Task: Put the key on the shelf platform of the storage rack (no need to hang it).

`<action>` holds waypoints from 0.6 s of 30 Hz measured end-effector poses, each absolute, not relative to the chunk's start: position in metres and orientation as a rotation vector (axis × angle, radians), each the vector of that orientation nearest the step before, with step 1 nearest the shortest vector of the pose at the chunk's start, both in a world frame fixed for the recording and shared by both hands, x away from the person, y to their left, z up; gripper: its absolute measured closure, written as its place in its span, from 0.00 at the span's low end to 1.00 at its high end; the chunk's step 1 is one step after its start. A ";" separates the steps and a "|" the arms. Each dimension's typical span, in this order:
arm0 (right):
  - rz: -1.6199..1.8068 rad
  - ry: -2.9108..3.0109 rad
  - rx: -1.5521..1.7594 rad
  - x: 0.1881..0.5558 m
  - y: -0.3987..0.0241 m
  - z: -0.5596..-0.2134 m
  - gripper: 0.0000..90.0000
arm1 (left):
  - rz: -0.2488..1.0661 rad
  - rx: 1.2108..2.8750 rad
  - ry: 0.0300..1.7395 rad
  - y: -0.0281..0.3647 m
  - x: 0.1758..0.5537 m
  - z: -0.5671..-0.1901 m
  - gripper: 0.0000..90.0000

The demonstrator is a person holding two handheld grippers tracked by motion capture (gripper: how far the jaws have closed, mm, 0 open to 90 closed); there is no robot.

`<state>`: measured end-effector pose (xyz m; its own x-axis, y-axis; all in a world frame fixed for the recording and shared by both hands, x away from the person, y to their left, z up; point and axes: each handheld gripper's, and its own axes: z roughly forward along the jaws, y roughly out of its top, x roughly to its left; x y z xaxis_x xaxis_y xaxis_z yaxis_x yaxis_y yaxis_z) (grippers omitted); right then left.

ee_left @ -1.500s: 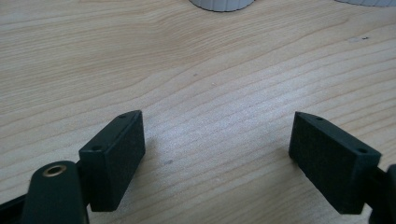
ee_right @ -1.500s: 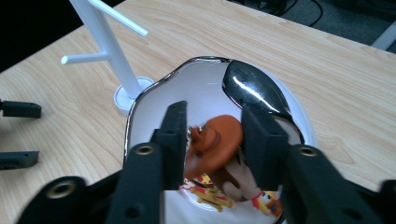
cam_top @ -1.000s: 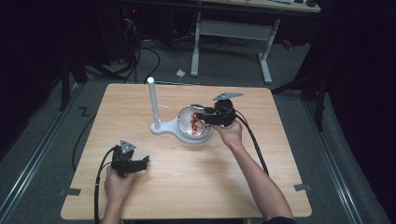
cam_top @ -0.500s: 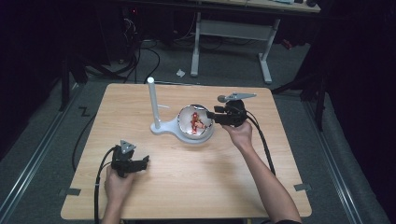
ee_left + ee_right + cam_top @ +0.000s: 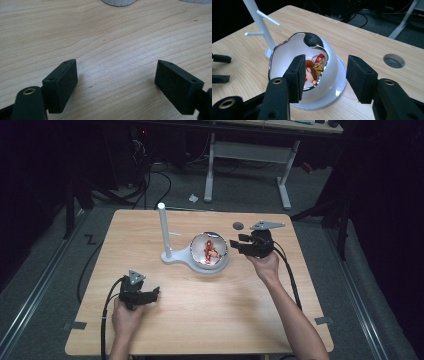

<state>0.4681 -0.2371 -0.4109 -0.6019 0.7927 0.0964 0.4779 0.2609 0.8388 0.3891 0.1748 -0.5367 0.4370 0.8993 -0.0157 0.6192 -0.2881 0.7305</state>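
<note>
The white bowl [image 5: 210, 251] holds a keychain [image 5: 313, 68]. My right gripper [image 5: 243, 245] has drawn back beside it, jaws released. My left gripper [image 5: 147, 296] stays on the table [image 5: 220, 315], jaws spread.

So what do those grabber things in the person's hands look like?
Both are black. The left gripper and right gripper each have two flat, blocky jaws, a grey three-cornered plate on top and a black cable trailing back. The person's forearms are bare, no sleeves.

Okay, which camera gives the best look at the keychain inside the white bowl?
The right gripper view: the keychain sits close, seen through the white bowl opening. In the high view it is a small red patch. The left gripper view catches just white edges at the top.
</note>
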 end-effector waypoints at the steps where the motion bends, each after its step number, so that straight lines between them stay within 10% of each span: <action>1: 1.271 2.194 1.162 0.468 -0.237 -0.411 0.56 | 0.534 2.018 1.273 0.175 0.389 -0.537 0.21; 18: 1.270 2.152 1.179 0.452 -0.260 -0.396 0.57 | 0.534 2.016 1.273 0.175 0.389 -0.537 0.21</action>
